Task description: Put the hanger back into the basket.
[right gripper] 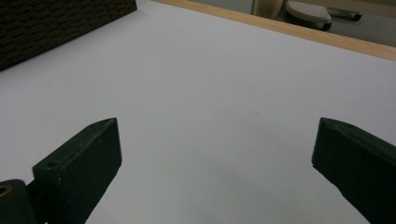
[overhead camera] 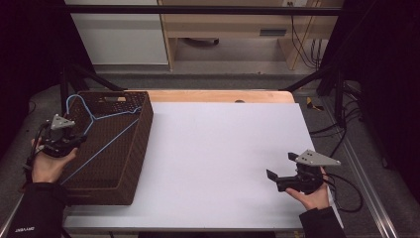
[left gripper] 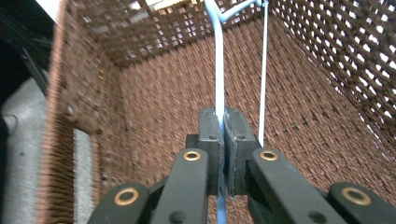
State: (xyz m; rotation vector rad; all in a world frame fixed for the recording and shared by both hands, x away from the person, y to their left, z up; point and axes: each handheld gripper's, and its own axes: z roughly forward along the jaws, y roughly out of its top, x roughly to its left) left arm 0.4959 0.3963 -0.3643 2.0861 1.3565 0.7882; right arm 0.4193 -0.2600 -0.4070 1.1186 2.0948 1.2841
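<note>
A blue wire hanger (overhead camera: 101, 130) lies slanted inside the brown woven basket (overhead camera: 138, 148) at the table's left. My left gripper (overhead camera: 79, 140) hangs over the basket's left side, shut on the hanger's thin wire. In the left gripper view the blue hanger (left gripper: 219, 70) runs straight up from between the pressed pads of my left gripper (left gripper: 222, 122), with the basket's (left gripper: 159, 93) inner walls around it. My right gripper (overhead camera: 280, 165) rests low over the white table top near the right front, and in the right gripper view the right gripper (right gripper: 217, 144) stands open with nothing between its jaws.
The white table top (overhead camera: 218, 148) spreads between the basket and my right hand. A wooden strip (overhead camera: 223, 95) borders its far edge. Black cables (overhead camera: 346, 183) trail off the table's right side. The basket's dark corner (right gripper: 56, 23) appears far left in the right gripper view.
</note>
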